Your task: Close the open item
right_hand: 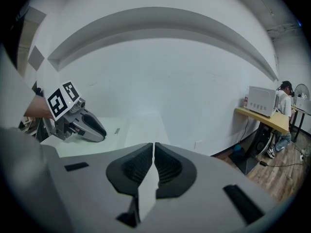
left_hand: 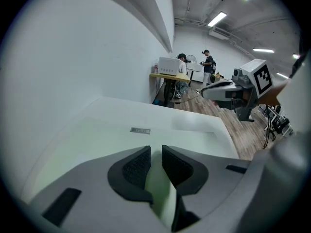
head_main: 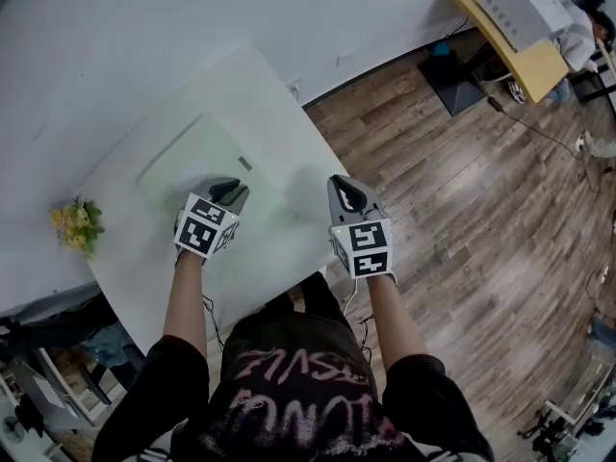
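Observation:
A flat pale green item (head_main: 192, 166) lies shut on the white table (head_main: 258, 89); a small grey label (left_hand: 140, 130) sits on its top. My left gripper (head_main: 234, 189) hovers over its near right part, the jaws a narrow gap apart with nothing between them (left_hand: 156, 152). My right gripper (head_main: 338, 181) hangs over the table's right edge, apart from the green item, its pads nearly touching and empty (right_hand: 153, 149). From the right gripper view the left gripper (right_hand: 81, 123) shows above the green surface.
A bunch of yellow flowers (head_main: 77, 224) stands at the table's left edge. The wall runs close behind the table. Wooden floor (head_main: 462, 219) lies to the right, with a yellow desk (head_main: 525, 51) carrying a white appliance (head_main: 520, 3). Two people (left_hand: 208, 64) stand far back.

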`<state>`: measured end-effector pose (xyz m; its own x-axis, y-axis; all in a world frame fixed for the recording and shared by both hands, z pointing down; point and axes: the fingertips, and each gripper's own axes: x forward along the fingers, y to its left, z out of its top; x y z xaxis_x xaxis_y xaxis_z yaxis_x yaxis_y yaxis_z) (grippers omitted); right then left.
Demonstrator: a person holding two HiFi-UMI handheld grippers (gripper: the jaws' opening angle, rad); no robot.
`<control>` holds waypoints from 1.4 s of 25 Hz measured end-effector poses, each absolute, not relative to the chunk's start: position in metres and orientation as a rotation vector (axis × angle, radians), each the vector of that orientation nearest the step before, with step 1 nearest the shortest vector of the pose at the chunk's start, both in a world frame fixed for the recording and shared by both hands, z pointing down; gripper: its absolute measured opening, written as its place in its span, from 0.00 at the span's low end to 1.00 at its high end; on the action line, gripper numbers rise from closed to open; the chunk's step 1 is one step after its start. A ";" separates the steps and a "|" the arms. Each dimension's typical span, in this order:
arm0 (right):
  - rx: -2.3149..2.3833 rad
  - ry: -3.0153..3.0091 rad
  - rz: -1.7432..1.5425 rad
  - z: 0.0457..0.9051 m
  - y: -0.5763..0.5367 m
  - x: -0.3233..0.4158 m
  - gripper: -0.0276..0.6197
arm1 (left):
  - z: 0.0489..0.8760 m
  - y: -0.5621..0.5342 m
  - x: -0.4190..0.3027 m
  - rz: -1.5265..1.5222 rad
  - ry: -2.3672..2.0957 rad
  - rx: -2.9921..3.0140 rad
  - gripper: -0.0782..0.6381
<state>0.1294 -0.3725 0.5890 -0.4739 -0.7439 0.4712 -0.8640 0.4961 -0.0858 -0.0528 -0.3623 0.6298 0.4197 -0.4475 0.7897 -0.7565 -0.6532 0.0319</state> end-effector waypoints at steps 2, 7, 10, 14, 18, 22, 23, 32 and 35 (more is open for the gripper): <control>1.329 -2.375 0.439 0.590 -0.372 0.126 0.09 | 0.631 -0.362 -0.053 1.105 -1.035 2.301 0.23; 1.317 -2.390 0.415 0.583 -0.370 0.118 0.09 | 0.623 -0.361 -0.056 1.056 -1.085 2.333 0.23; 1.308 -2.407 0.400 0.576 -0.371 0.110 0.09 | 0.613 -0.361 -0.056 0.992 -1.131 2.351 0.32; 1.276 -2.439 0.371 0.562 -0.367 0.093 0.09 | 0.602 -0.353 -0.067 0.983 -1.199 2.365 0.32; 1.227 -2.471 0.341 0.553 -0.362 0.071 0.09 | 0.585 -0.339 -0.092 0.900 -1.299 2.340 0.30; 1.161 -2.517 0.318 0.544 -0.354 0.038 0.09 | 0.565 -0.320 -0.124 0.815 -1.427 2.302 0.25; 1.142 -2.530 0.309 0.540 -0.353 0.028 0.09 | 0.560 -0.315 -0.133 0.798 -1.459 2.292 0.25; 0.951 -2.647 0.234 0.513 -0.332 -0.071 0.09 | 0.528 -0.258 -0.226 0.660 -1.730 2.139 0.21; 0.896 -2.667 0.229 0.511 -0.323 -0.098 0.09 | 0.520 -0.239 -0.253 0.627 -1.802 2.089 0.19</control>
<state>-0.0980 -0.3228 0.5110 -0.7532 -0.5593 0.3463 -0.6101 0.7907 -0.0499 -0.2527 -0.2385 0.5198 0.1126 -0.8497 0.5151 -0.9859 -0.1601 -0.0485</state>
